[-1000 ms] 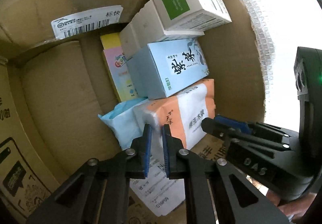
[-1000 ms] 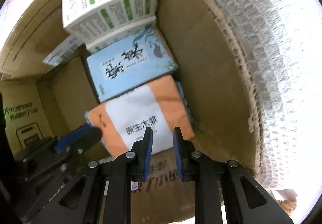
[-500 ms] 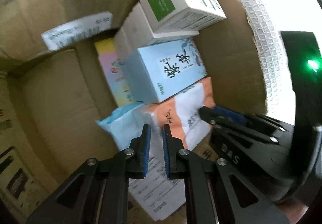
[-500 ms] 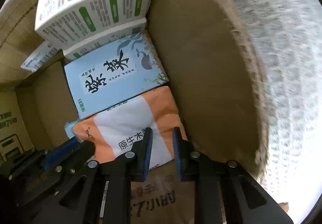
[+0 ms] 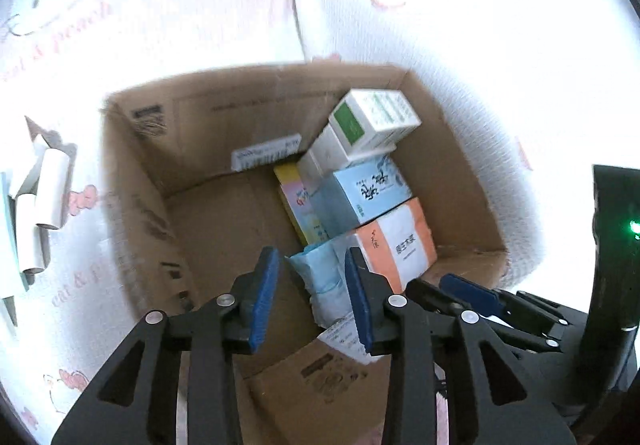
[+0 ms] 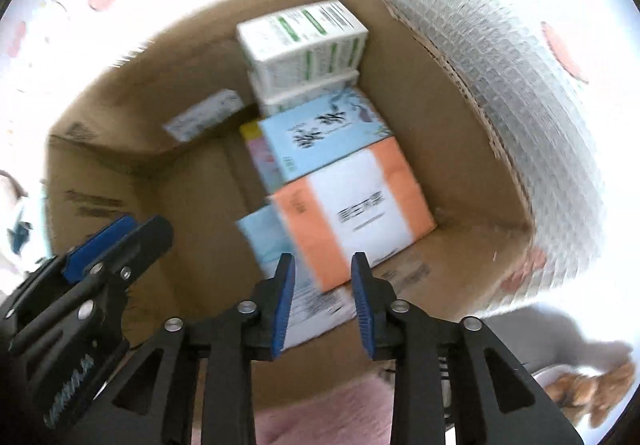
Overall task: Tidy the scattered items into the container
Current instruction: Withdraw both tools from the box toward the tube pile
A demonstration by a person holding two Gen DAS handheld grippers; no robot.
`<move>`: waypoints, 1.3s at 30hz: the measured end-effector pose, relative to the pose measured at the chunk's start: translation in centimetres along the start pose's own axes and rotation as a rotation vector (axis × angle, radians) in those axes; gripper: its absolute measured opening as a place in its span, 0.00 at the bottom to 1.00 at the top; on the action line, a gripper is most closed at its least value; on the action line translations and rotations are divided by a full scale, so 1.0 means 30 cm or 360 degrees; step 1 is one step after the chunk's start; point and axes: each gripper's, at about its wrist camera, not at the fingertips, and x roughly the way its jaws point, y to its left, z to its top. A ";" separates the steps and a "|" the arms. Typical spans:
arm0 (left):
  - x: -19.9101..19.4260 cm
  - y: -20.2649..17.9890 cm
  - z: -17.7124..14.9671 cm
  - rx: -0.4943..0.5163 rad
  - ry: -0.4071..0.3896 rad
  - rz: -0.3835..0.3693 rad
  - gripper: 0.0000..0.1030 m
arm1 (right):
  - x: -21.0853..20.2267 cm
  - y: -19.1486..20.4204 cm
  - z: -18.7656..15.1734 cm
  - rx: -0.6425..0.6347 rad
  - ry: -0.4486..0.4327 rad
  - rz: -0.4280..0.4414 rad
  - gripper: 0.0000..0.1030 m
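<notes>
An open cardboard box (image 5: 192,149) (image 6: 448,77) holds a row of items along its right wall: a white-and-green carton (image 5: 372,121) (image 6: 304,41) on top of a white box, a light blue box (image 5: 368,193) (image 6: 324,133), an orange-and-white tissue pack (image 5: 400,245) (image 6: 352,209), a pale blue pack (image 5: 320,273) (image 6: 264,237) and a yellow-pink book (image 5: 296,197). My left gripper (image 5: 310,293) is open and empty above the box's near edge. My right gripper (image 6: 323,297) is open and empty beside it.
The box stands on a white cloth with pink cartoon prints. Several white paper tubes (image 5: 36,205) lie on the cloth left of the box. Bubble wrap (image 6: 520,93) lines the box's right outside wall. A plate with brown food (image 6: 592,389) is at the lower right.
Both grippers have pulled back up out of the box and opened. The whole box and the cloth around it now show.
</notes>
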 end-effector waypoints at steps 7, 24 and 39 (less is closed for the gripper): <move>-0.192 0.099 -0.077 -0.0049 -0.0217 -0.0068 0.37 | -0.115 0.098 -0.199 0.0040 -0.0192 0.0043 0.49; -0.358 0.431 -0.241 0.0010 -0.0376 0.0227 0.37 | -0.131 0.444 -0.385 -0.0098 -0.0276 0.0259 0.57; -0.390 0.838 -0.371 -0.0109 -0.0260 0.0442 0.38 | -0.035 0.815 -0.447 -0.0399 -0.0325 0.0401 0.60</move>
